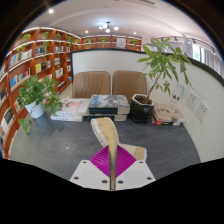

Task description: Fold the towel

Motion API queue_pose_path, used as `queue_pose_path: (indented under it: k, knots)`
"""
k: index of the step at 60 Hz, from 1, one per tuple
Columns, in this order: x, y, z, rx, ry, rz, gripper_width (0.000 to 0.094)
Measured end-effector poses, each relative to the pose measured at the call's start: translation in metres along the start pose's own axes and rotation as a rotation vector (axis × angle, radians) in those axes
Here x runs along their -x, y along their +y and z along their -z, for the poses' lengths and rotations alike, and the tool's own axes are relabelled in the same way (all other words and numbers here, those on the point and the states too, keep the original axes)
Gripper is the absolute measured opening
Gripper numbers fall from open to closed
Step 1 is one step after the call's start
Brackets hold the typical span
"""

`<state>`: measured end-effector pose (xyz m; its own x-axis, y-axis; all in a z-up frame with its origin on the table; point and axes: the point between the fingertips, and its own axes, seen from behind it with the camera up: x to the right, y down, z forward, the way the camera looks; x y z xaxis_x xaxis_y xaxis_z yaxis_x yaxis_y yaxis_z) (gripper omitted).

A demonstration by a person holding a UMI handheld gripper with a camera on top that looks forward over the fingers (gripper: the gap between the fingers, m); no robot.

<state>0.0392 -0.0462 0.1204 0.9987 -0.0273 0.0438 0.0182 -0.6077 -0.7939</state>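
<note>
Your gripper (113, 165) pinches the cream towel (106, 133) between its 2 pads, cloth bunched and rising toward 12 o'clock.

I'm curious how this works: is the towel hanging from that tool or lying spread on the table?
Hanging. The hand-held gripper is shut on the towel, which rises bunched from the fingers, lifted off the grey table.

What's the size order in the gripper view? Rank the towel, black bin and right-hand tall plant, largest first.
1. Tall plant, the largest as it looks.
2. Towel, held in the gripper; being nearest the camera enlarges it, so second place is unsure.
3. Black bin, farther back, so its true size is unsure.
</note>
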Motion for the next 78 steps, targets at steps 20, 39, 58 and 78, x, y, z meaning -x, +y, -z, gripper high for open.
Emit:
queue_pose_path:
  k: [20, 39, 58, 78]
  knots:
    - [-0.114, 0.073, -0.003, 0.077, 0.035, -0.010, 0.0642]
    - [-0.067, 0.018, 0.094, -0.041, 0.017, 0.011, 0.0709]
    - [0.035, -0.005, 0.205, -0.165, -0.033, -0.054, 0.0708]
    - [0.095, 0.032, 0.266, -0.167, -0.063, -0.008, 0.0716]
